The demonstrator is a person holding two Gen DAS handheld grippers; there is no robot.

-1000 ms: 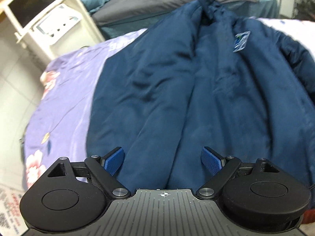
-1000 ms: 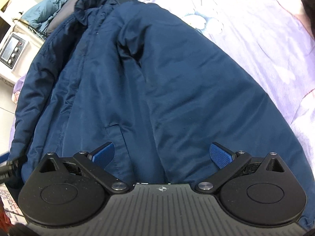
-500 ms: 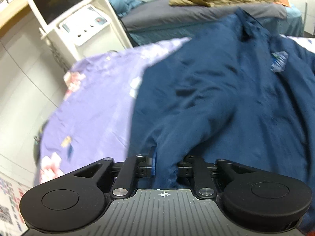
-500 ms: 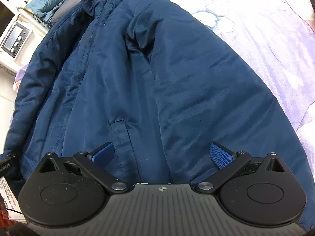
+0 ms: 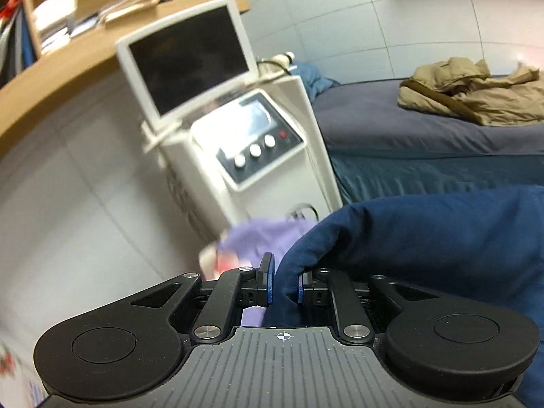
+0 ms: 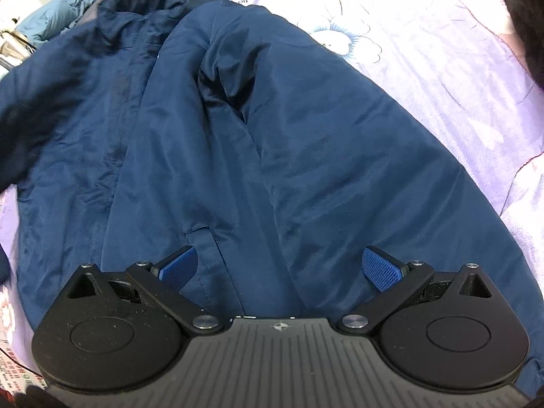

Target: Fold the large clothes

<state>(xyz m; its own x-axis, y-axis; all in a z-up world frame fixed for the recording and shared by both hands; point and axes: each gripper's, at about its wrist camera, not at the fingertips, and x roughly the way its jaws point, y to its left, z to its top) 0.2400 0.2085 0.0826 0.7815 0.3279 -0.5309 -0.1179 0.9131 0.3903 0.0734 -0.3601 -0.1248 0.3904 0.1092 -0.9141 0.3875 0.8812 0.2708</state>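
Surroundings: white floor-standing machine with dark tilted screen and button panel (image 5: 244, 142) ahead of our left gripper (image 5: 284, 285), grey bed with crumpled tan coat (image 5: 476, 97) beyond; left gripper clamped on lifted fold of navy padded jacket (image 6: 258, 142); jacket flat on lilac floral bedsheet (image 6: 442, 54), collar far, hem near us; right gripper (image 6: 278, 267) spread wide, empty, above hem.

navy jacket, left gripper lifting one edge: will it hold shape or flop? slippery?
Likely floppy: the navy jacket drapes in a soft fold from the left gripper. Its sheen suggests slick fabric, so it may slip. Looks padded, probably bulky rather than heavy.
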